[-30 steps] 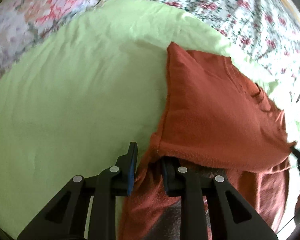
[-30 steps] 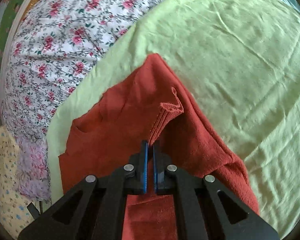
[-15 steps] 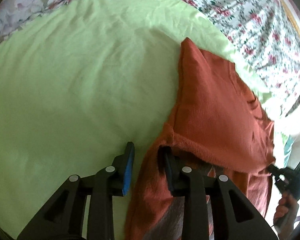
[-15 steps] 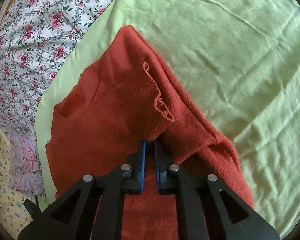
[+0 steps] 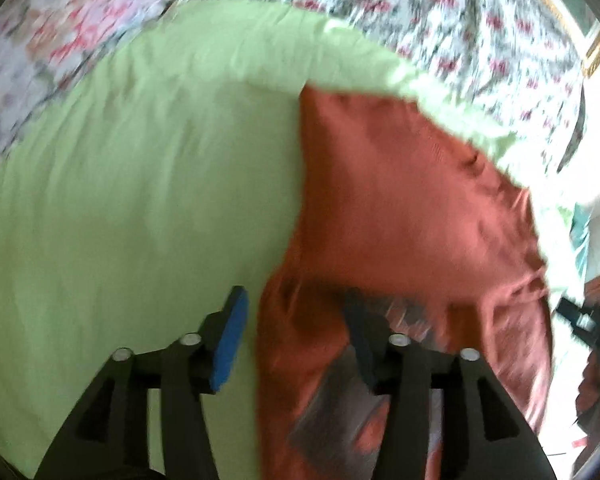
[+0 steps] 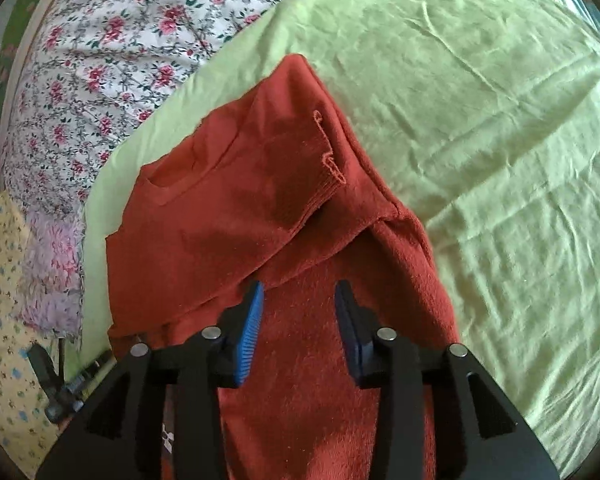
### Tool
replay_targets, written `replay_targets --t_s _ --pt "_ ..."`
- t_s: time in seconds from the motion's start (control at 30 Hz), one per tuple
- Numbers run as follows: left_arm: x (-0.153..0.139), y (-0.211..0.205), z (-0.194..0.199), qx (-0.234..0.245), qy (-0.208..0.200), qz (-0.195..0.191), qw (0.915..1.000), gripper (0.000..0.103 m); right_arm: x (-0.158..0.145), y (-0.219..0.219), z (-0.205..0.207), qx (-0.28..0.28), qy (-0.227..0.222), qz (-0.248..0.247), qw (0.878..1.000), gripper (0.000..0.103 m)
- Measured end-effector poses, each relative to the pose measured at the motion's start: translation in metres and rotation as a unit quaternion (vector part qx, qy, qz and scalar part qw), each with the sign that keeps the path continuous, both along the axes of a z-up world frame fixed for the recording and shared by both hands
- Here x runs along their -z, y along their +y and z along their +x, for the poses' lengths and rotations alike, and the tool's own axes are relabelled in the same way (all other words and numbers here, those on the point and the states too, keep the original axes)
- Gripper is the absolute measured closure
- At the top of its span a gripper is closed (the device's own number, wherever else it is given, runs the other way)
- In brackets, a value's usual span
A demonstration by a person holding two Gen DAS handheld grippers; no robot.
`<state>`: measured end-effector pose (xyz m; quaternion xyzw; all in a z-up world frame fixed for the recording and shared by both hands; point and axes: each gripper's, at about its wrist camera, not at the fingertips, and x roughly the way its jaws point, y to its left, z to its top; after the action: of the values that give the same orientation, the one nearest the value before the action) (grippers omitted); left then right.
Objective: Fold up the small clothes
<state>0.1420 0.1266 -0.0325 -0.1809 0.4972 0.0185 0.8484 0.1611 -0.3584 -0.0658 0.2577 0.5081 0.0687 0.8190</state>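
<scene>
Red top (image 6: 236,236), one fold laid, near the green sheet's (image 6: 480,128) edge; both grippers (image 6: 298,312) (image 5: 296,320) open, further folds probably left.

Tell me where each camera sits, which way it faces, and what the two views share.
Left wrist: on the left gripper, looking forward along its open fingers at the rust sweater on the green sheet.
Right wrist: on the right gripper, fingers open above the same sweater.
Shared: sweater, green sheet, floral bedcover.
</scene>
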Motion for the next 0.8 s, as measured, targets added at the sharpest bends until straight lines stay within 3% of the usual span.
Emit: replay_targets --t_s 0.1,0.33,0.37,0.4,0.43,0.47,0.6,0.7,0.8 --pt "-0.006 0.006 0.044 -0.007 -0.004 -0.019 0.9998 0.031 0.001 0.001 0.000 0.005 0.002 0.008 1.000 0.057" --pt "0.034 0.011 0.139 -0.002 0.075 -0.038 0.9965 0.030 0.006 0.007 0.007 -0.010 0.007 0.024 1.000 0.057" --pt "0.037 0.010 0.145 0.003 0.078 -0.037 0.9963 0.032 0.006 0.008 0.008 -0.014 0.007 0.025 1.000 0.057" --pt "0.039 0.008 0.149 0.010 0.075 -0.032 0.9966 0.046 0.006 0.009 0.010 -0.019 0.006 0.026 0.999 0.057" --pt "0.039 0.004 0.152 0.024 0.066 -0.030 0.9971 0.063 0.006 0.011 0.012 -0.023 0.005 0.025 0.999 0.057" --pt "0.038 0.002 0.154 0.036 0.060 -0.033 0.9970 0.089 0.006 0.011 0.013 -0.025 0.004 0.025 0.999 0.057" --pt "0.016 0.001 0.160 0.065 0.002 0.026 0.9975 0.095 0.011 0.012 0.025 -0.036 0.003 0.025 0.999 0.057" --pt "0.029 0.004 0.170 0.081 0.017 0.061 0.9947 0.095 0.013 0.011 0.035 -0.037 -0.001 0.022 0.999 0.057" --pt "0.033 0.011 0.164 0.069 0.010 0.043 0.9966 0.093 0.017 0.012 0.041 -0.037 0.006 0.026 0.999 0.057"
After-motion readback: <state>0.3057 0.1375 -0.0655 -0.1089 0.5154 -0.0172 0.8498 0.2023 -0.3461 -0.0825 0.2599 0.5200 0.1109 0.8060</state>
